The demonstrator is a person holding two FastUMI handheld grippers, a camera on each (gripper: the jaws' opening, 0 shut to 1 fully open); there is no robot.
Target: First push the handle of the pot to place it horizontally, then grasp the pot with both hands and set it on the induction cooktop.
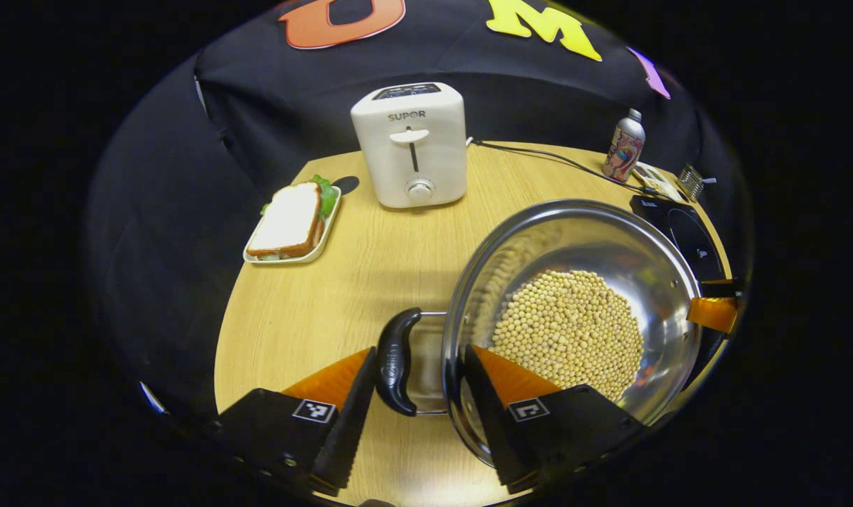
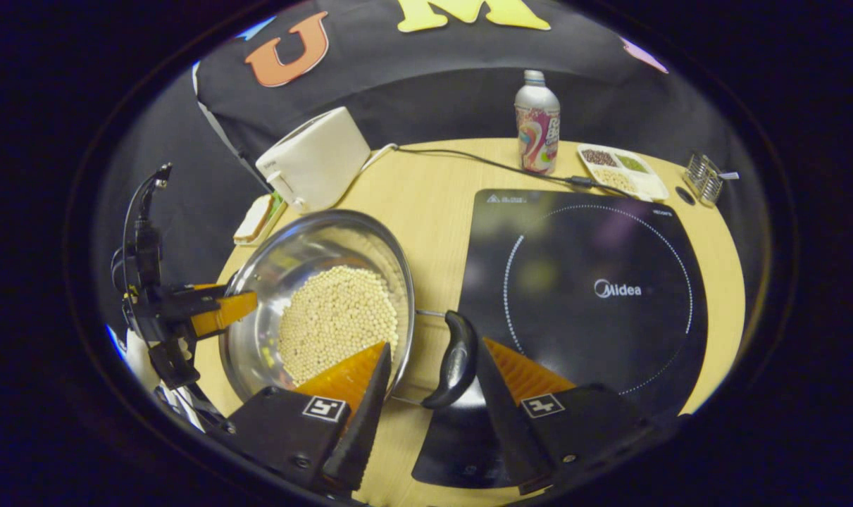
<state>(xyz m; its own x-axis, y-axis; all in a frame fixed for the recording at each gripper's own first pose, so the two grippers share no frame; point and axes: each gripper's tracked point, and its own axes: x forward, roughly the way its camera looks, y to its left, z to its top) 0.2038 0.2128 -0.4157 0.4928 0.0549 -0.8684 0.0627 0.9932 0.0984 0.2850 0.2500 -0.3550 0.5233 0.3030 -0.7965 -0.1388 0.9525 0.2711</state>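
Pot of beans on table, beside induction cooktop. My left fingers and right fingers apart, each straddling side handle for two-handed lift.

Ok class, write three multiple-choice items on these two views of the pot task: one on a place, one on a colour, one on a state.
1. In the right gripper view, where is the steel pot?
A. Centred on the induction cooktop
B. To the left of the cooktop
C. Behind the toaster

2. What colour is the toaster?
A. White
B. Red
C. Black

3. How does the right gripper stand?
A. Shut on the bottle
B. Open, far from the pot
C. Open, with the pot's black handle between its fingers

Answers: B, since the cooktop's ring is bare and the pot sits left of it; A, since its casing is white in both views; C, since a finger lies on each side of the handle with gaps showing.
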